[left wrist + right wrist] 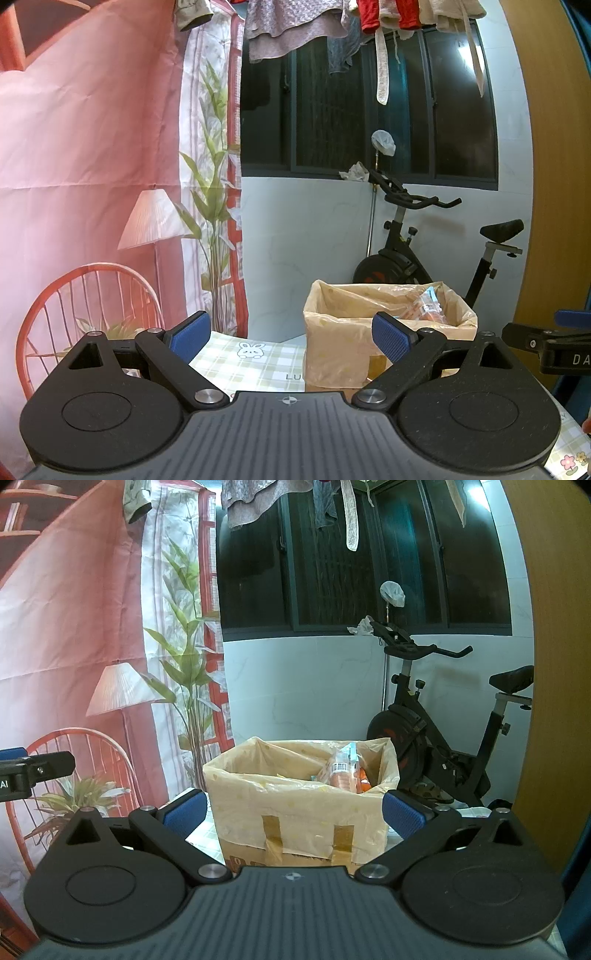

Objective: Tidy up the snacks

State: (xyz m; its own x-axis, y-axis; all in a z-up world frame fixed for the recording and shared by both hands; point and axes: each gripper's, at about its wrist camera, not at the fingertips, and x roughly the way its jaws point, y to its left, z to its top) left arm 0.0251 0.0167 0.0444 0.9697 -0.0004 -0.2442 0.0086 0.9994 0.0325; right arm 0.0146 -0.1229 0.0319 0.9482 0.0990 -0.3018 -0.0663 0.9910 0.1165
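A cardboard box lined with a yellowish plastic bag (340,347) (295,805) stands on the table at its far edge. Orange snack packets (341,771) (424,302) lie inside it at the right. My left gripper (291,338) is open and empty, held level just before the box and a little to its left. My right gripper (293,814) is also open and empty, with the box straight ahead between its blue pads. Each gripper shows at the edge of the other's view: the right gripper (554,339) and the left gripper (26,771).
The table carries a checked cloth with a rabbit print (251,350). Behind it are a pink printed backdrop (92,147), a white tiled wall, a dark window and an exercise bike (443,746). A wooden panel (554,664) rises at the right. Laundry hangs overhead.
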